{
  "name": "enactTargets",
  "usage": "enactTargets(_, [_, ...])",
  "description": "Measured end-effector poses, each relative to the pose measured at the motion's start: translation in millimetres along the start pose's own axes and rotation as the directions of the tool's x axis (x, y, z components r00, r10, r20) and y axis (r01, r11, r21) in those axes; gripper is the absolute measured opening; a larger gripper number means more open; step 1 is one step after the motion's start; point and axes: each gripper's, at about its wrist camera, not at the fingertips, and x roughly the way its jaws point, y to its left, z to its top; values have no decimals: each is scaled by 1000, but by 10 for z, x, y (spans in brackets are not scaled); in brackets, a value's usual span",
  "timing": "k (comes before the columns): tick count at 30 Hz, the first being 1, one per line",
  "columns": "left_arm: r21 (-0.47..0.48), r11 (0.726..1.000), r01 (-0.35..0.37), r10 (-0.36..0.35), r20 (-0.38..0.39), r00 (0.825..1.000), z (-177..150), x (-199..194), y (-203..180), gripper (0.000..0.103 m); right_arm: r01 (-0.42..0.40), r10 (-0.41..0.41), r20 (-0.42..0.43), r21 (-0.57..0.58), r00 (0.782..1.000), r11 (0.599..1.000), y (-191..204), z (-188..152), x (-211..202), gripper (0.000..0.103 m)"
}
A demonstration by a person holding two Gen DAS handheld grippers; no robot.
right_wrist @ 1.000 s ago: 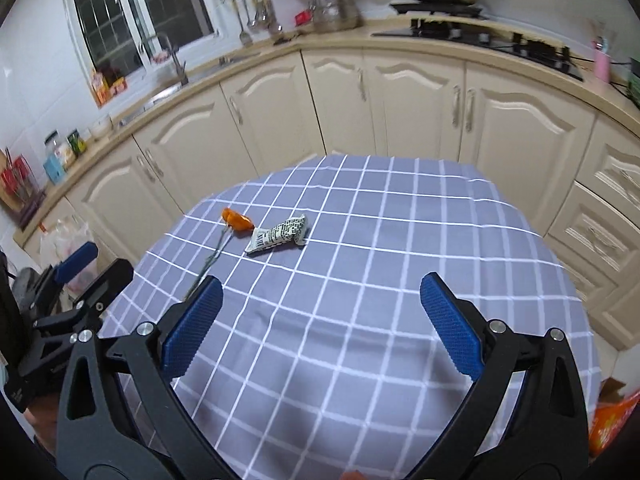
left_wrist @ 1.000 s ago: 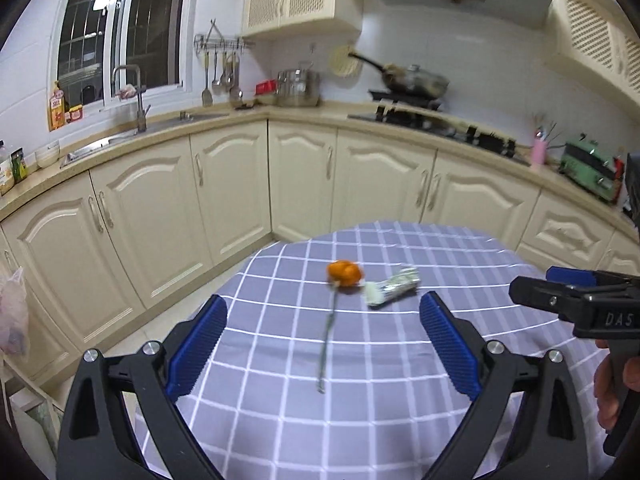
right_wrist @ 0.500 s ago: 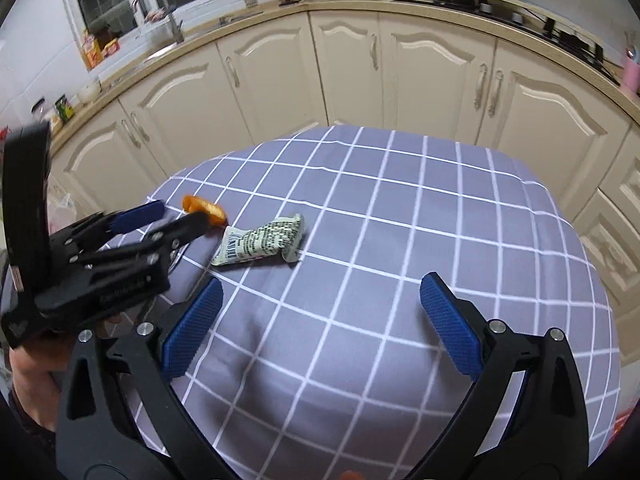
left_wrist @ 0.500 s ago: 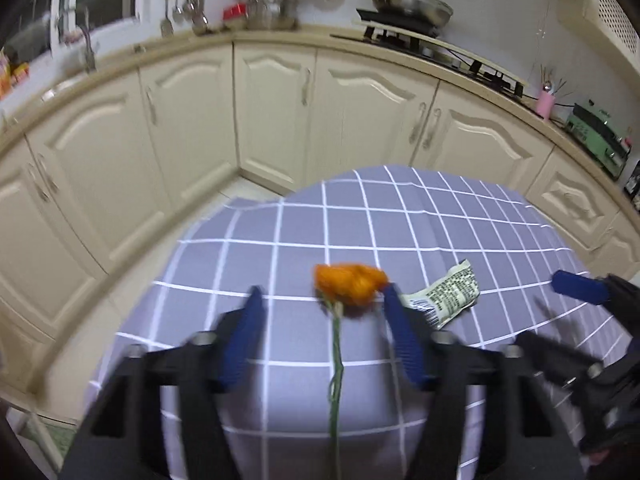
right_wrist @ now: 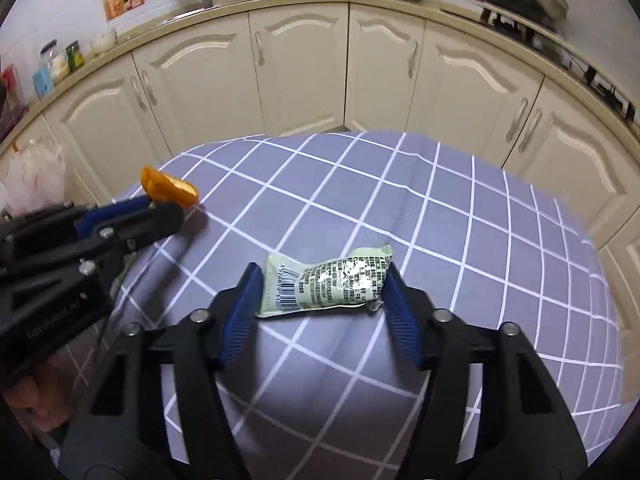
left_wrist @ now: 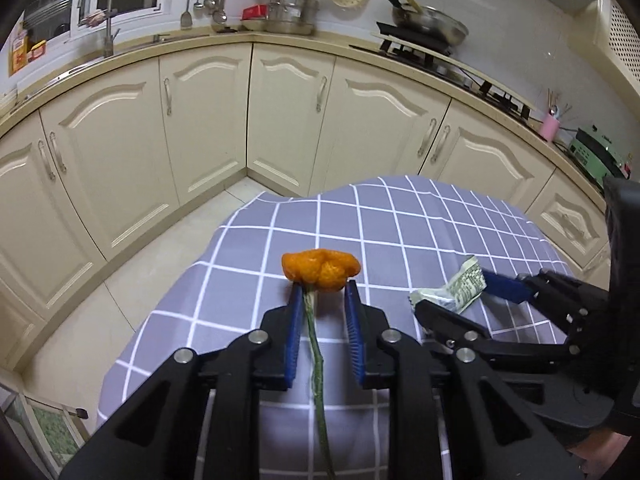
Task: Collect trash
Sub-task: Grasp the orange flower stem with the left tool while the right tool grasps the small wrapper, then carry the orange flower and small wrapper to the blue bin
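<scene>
Two grippers closing in on a wilted flower and a wrapper on the checked table.

At lower centre of its own view, the left gripper (left_wrist: 320,294) has its blue jaws narrowed around the green stem just under the orange flower (left_wrist: 320,270), a gap showing on each side. The right gripper (right_wrist: 318,282) straddles the pale green wrapper (right_wrist: 326,286), jaws at both ends, contact unclear. Both lie on the purple checked tablecloth (right_wrist: 460,240), cream cabinets (left_wrist: 208,120) across the upper frame.

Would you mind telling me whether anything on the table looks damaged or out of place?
Yes: a wilted orange flower lies flat on the checked tablecloth, and a crumpled pale green wrapper lies beside it. Nothing looks spilled.
</scene>
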Motion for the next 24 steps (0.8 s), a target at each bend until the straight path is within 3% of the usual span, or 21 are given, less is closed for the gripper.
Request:
enactTargets(4, [-10,1000,2,-1,27,1000,16,-70,9,20,5,-5,14,22,1000,1000,-72,-72,-66,37])
enactTargets(8, [-9,1000,26,-26,46,999,10,-120,-27,20,14,-16,36,55,999,998,-156,-206,-267,36])
enactTargets(13, [-7,992,125,-124,74,990,-88,-302,-175,20,-6,-4,90,104,996,995,-302,-514,-803,36])
enactTargets(24, [131,973,192,-208,123,970,-716,-1166,-1193,20,10,-52,224,186,973,982,-779,-1261,-2079,36])
